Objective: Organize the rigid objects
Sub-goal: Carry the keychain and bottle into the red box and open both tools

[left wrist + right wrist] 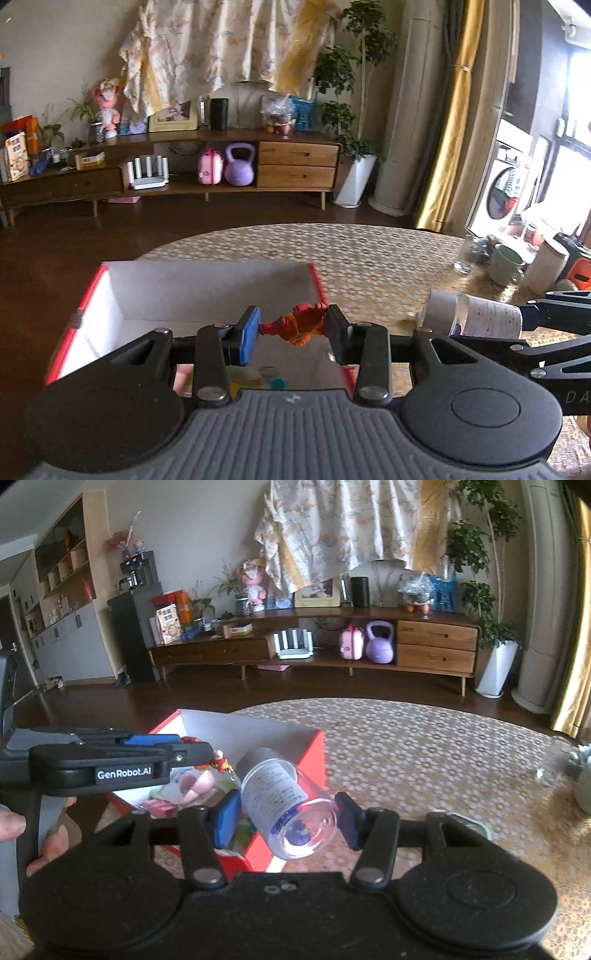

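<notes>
Ridged orange toy (301,325) pinched; clear cylindrical jar (288,805) clamped; red box (207,291).

A red box (92,295) and mug (506,264) sit on the patterned table (388,258).

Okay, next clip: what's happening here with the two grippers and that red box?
A person is sorting small items into a red box on a round table. The left hand-held gripper is shut on a small red figurine, held over the open box. The right hand-held gripper is shut on a clear bottle with a grey cap, tilted, just beside the box's near corner. A few items already lie in the box. Neither item has been let go yet.
</notes>
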The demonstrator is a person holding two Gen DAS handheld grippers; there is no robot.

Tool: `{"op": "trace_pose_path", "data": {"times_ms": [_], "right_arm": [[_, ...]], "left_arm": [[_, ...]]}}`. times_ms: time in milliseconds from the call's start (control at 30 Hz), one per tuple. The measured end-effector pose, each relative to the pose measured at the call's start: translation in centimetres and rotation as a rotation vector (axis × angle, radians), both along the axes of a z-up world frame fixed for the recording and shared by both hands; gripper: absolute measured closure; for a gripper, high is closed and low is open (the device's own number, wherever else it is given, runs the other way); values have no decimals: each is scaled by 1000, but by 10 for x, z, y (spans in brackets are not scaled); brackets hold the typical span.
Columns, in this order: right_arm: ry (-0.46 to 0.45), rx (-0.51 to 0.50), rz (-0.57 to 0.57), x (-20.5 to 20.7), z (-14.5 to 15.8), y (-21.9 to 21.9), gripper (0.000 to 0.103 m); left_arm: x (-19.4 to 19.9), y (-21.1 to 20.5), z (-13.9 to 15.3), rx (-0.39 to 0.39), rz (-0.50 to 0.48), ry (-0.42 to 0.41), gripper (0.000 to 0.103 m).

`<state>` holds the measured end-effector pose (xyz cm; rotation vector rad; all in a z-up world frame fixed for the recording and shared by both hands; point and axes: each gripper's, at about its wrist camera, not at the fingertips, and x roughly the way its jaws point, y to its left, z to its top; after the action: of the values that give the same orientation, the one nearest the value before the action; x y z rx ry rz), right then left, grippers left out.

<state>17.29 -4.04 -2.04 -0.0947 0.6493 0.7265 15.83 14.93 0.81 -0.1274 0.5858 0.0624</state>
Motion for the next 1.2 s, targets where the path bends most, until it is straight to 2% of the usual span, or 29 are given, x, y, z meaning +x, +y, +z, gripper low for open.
{"op": "trace_pose_path", "data": {"times_ms": [300,633,933,1200], "right_arm": [[5,-43,40,8,-14,56,49],[25,-174,73,27,-57,124,49],[37,-267,96,34,-88,149,49],[60,-297,122,30,-94,155,50]], "left_arm": [[4,63,-13,10,97,49,65],[25,117,-49,43,185,150,65],[40,123,-78,89,165,230,65],[46,113,-92,107,118,321,65]]}}
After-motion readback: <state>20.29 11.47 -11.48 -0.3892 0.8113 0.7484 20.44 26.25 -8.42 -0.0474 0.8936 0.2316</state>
